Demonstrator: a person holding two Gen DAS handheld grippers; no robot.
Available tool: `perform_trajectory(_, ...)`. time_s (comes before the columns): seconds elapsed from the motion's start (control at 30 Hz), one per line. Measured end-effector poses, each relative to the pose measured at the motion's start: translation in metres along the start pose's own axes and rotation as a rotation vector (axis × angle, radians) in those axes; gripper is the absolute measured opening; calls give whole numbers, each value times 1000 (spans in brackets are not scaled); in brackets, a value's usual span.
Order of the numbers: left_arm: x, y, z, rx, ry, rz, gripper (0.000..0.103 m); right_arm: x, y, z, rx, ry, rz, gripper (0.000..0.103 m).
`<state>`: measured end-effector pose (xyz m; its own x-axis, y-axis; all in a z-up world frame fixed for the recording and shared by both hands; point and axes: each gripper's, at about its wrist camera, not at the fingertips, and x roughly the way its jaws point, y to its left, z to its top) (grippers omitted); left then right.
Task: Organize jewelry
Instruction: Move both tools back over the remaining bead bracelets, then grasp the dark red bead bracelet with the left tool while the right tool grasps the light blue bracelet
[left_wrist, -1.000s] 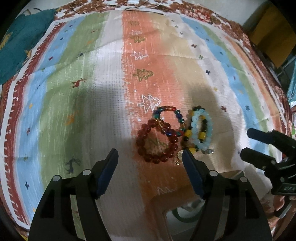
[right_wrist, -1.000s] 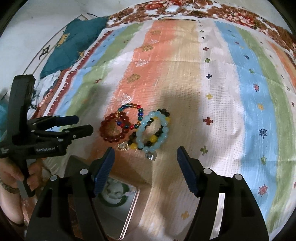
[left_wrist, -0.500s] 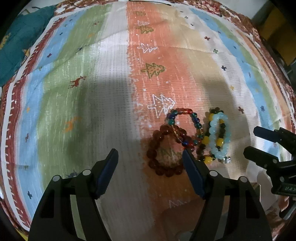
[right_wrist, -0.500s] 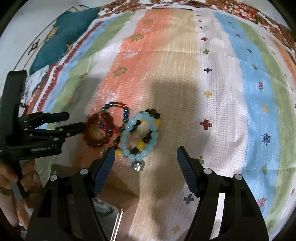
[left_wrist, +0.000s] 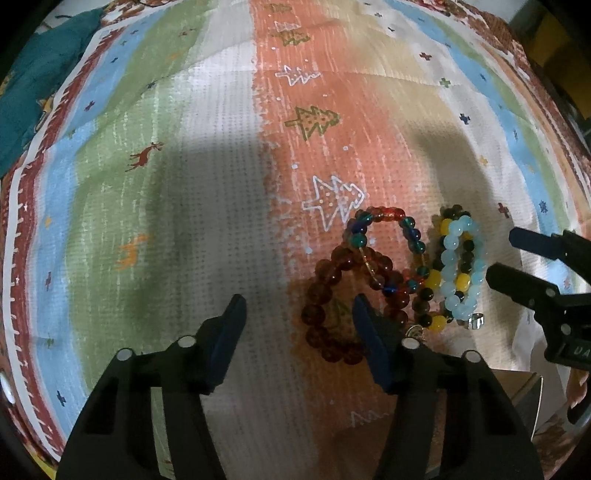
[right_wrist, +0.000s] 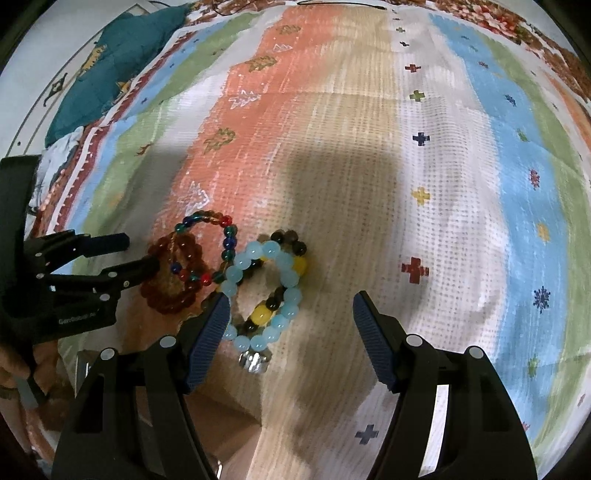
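My left gripper (left_wrist: 297, 314) has just been closing but grips nothing, its right finger over the dark red bracelet (left_wrist: 332, 306). My right gripper (right_wrist: 290, 314) gapes empty around the pale blue bracelet (right_wrist: 266, 291), bracelets clustered at seven o'clock on the striped cloth (right_wrist: 369, 147).

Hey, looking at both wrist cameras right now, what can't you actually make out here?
- Left wrist view: near edge of the dark red bead bracelet, hidden behind the left gripper finger.
- Right wrist view: small silver charm on the pale blue bead bracelet, too blurred to identify.
- Box at the bottom edge, cut off in both views.
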<state>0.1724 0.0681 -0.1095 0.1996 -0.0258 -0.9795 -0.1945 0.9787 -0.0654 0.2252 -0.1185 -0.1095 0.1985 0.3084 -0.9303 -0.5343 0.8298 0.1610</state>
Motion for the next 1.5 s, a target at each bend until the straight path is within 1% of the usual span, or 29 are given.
perform_trajectory(0.07,2,0,0,9,3,1,53,2,3,1,-14,3,0,63)
perform_trajectory(0.2,6,-2,-1,19,6,17,51,7,6,4,-28,13,6,58)
perform_trajectory(0.27,8,-3,0,24,6,26,48,10,7,5,-33,20,4,48)
perform_trajectory(0.37,14,-6,5,30,7,47,41,15,7,6,-32,33,-1,40)
perform_trajectory(0.43,16,-6,6,33,3,51,40,17,6,7,-32,38,-4,36)
perform_trajectory(0.5,16,-7,7,46,0,53,31,19,5,7,-32,41,-4,34)
perform_trajectory(0.6,18,-13,6,55,-4,56,27,20,6,7,-35,42,2,32)
perform_trajectory(0.67,19,-16,5,64,-4,57,25,21,6,8,-38,46,1,26)
perform_trajectory(0.73,21,-19,5,68,-4,55,23,23,6,8,-41,51,-1,25)
perform_trajectory(0.77,22,-19,4,68,-4,55,20,23,6,7,-42,52,-2,24)
perform_trajectory(0.8,22,-19,4,67,-3,53,15,24,5,7,-43,53,-2,24)
perform_trajectory(1.0,22,-19,3,68,-8,48,13,24,7,7,-51,57,1,16)
perform_trajectory(1.03,20,-19,3,65,-9,44,13,24,7,7,-51,57,-1,13)
perform_trajectory(1.5,-8,-13,-2,45,-44,-12,13,4,7,6,-56,13,12,12)
